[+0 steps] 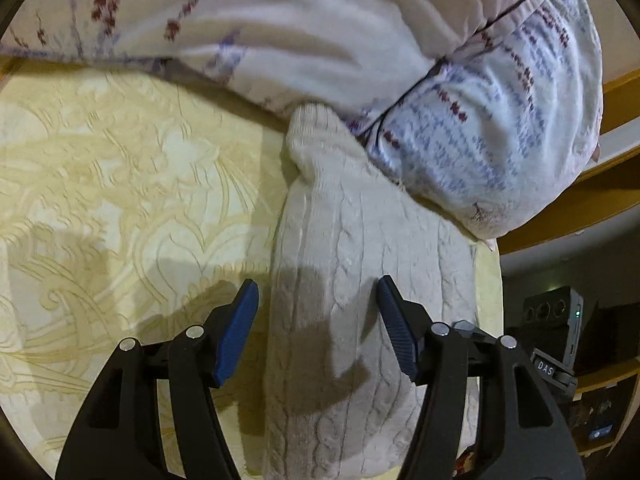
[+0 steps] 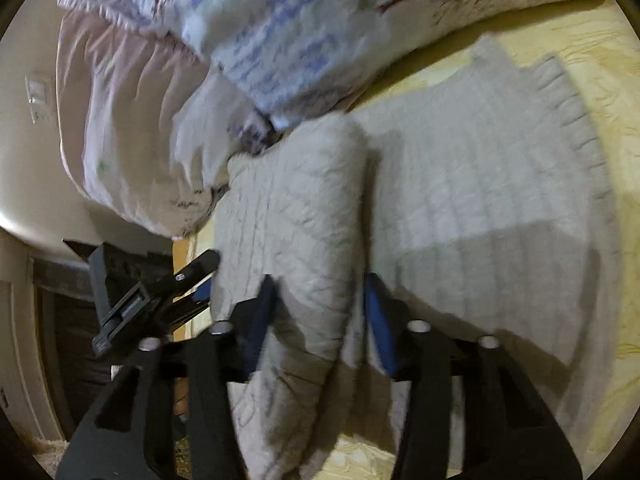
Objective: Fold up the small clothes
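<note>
A cream cable-knit sweater point(image 1: 352, 280) lies on a pale yellow embossed bedspread point(image 1: 120, 184). In the left wrist view one sleeve runs away from me, its cuff under a pillow. My left gripper point(image 1: 318, 288) is open above that sleeve, one blue pad on each side of it. In the right wrist view the sweater point(image 2: 480, 200) is spread flat with a sleeve folded over as a raised ridge point(image 2: 304, 216). My right gripper point(image 2: 320, 284) is open, its pads straddling that ridge. The left gripper point(image 2: 160, 292) also shows at the sweater's left edge.
A floral pillow point(image 1: 500, 120) and a duvet point(image 1: 240, 32) lie along the far side, touching the sweater. The bed's edge and wooden frame point(image 1: 580, 208) are to the right, with a dark device point(image 1: 556, 320) on a shelf beyond. A wall point(image 2: 28, 168) is at the left.
</note>
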